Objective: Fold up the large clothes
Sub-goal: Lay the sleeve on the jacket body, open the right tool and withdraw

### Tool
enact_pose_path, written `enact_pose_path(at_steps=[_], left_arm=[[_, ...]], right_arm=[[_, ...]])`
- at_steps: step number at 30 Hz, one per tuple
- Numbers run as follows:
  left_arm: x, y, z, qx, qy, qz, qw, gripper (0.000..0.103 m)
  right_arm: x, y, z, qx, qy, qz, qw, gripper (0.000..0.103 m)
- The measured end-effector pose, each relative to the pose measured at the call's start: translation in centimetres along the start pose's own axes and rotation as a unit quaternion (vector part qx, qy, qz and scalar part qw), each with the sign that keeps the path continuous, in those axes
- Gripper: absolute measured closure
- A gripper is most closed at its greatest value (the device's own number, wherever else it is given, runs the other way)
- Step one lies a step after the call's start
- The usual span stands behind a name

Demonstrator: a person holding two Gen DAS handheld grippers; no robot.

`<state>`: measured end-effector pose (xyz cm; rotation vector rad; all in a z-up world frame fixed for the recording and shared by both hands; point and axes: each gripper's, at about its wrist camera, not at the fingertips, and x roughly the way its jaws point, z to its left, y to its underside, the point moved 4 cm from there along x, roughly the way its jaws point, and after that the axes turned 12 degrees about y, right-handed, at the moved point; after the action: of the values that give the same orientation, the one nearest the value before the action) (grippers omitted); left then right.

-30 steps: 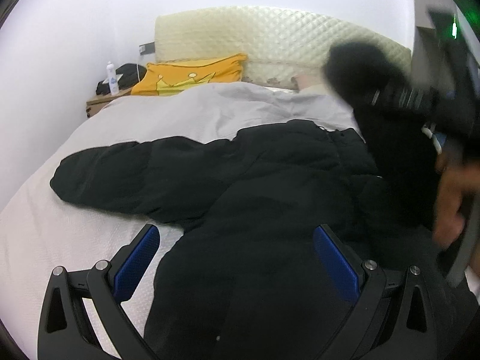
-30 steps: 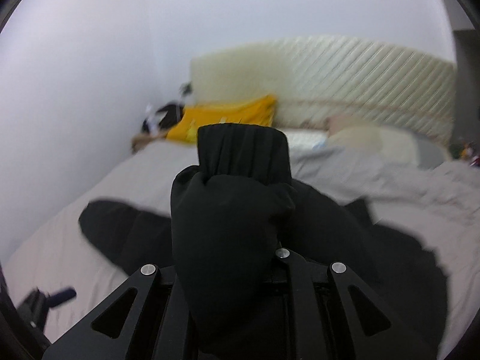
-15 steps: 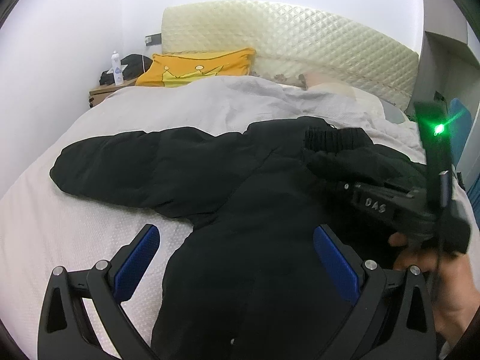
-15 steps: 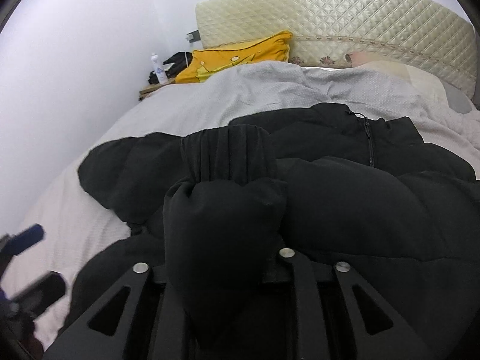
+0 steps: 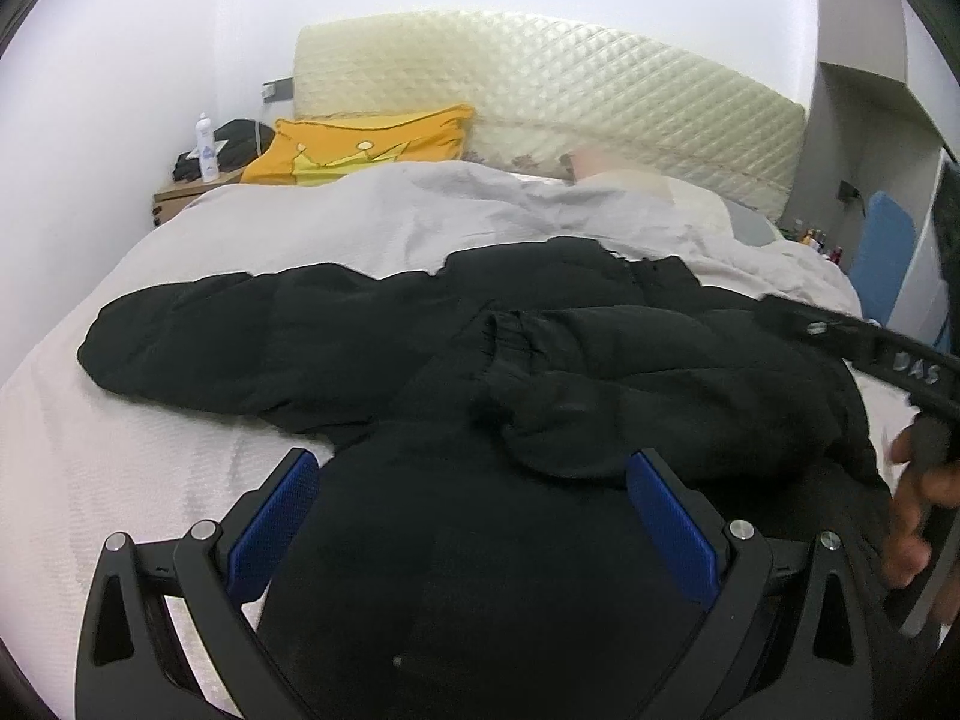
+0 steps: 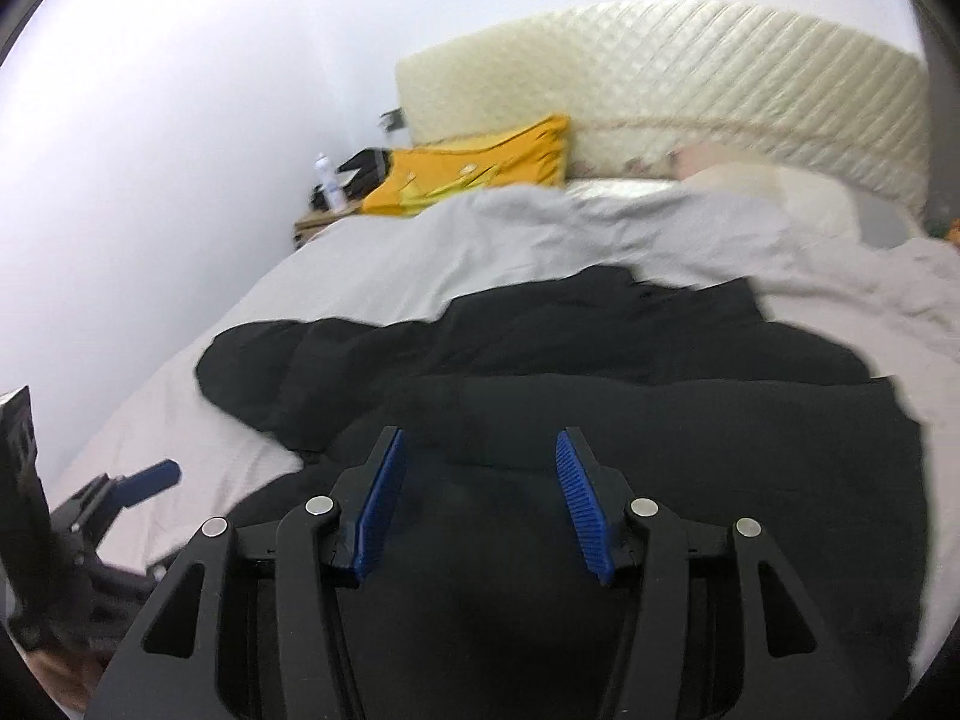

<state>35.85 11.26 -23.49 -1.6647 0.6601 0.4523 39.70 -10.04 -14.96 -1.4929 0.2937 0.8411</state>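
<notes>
A black puffer jacket [image 5: 480,540] lies spread on the bed [image 5: 90,468]. Its left sleeve [image 5: 252,342] stretches out to the left. Its right sleeve [image 5: 600,384] lies folded across the chest, ribbed cuff [image 5: 510,324] toward the middle. My left gripper [image 5: 474,516] is open and empty over the jacket's lower body. My right gripper [image 6: 480,498] is open and empty just above the jacket [image 6: 600,420]; it also shows at the right edge of the left wrist view [image 5: 900,360], held by a hand.
A grey duvet [image 5: 450,210] covers the far half of the bed. A yellow pillow [image 5: 360,144] and a quilted cream headboard [image 5: 570,102] stand behind it. A nightstand [image 5: 180,192] with a white bottle [image 5: 205,147] is at the far left. White wall runs along the left.
My right gripper carried the right sleeve across the jacket, laid it on the chest, opened and let it go, then drew back. My left gripper stayed open and hardly moved.
</notes>
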Motion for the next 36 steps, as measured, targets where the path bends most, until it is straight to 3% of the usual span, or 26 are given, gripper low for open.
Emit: enact_pose_path(at_steps=[3,9,14,18,22,25,27,36], left_arm=[[-0.1,0.2,-1.3,0.005,0.014,-0.006,0.9999,0.001],[0.6,0.8,-3.3,-0.001,0.044,-0.009,0.999,0.001],[1.9,1.5,-4.6,0.004,0.054,0.004,0.9985,0.001],[2.4,1.7,-5.3,0.006,0.056,0.005,0.9984,0.001],[2.6,1.8,-5.2,0.002,0.051,0.002,0.9987,0.001],[2.6,1.9,-5.2,-0.001,0.049,-0.001,0.9988,0.001],[2.5,1.9,-5.3,0.001,0.047,-0.002,0.9989,0.001],[2.9,1.9,-4.8,-0.001,0.034,0.007,0.9994,0.001]], right_arm=[[-2.2,0.7,-4.8,0.016,0.058,-0.011,0.998,0.051],[-4.2,4.8,-16.2,0.079,0.168,0.018,0.983,0.051],[-2.8,10.7,-24.2,0.163,0.191,0.08,0.965,0.043],[-0.6,12.7,-25.9,0.165,0.184,0.124,0.961,0.042],[0.4,11.8,-25.0,0.136,0.175,0.102,0.97,0.044],[1.3,11.7,-24.3,0.105,0.191,0.093,0.972,0.059],[1.5,11.8,-24.4,0.101,0.202,0.087,0.97,0.06],[0.4,12.1,-26.7,0.172,0.217,0.065,0.959,0.06]])
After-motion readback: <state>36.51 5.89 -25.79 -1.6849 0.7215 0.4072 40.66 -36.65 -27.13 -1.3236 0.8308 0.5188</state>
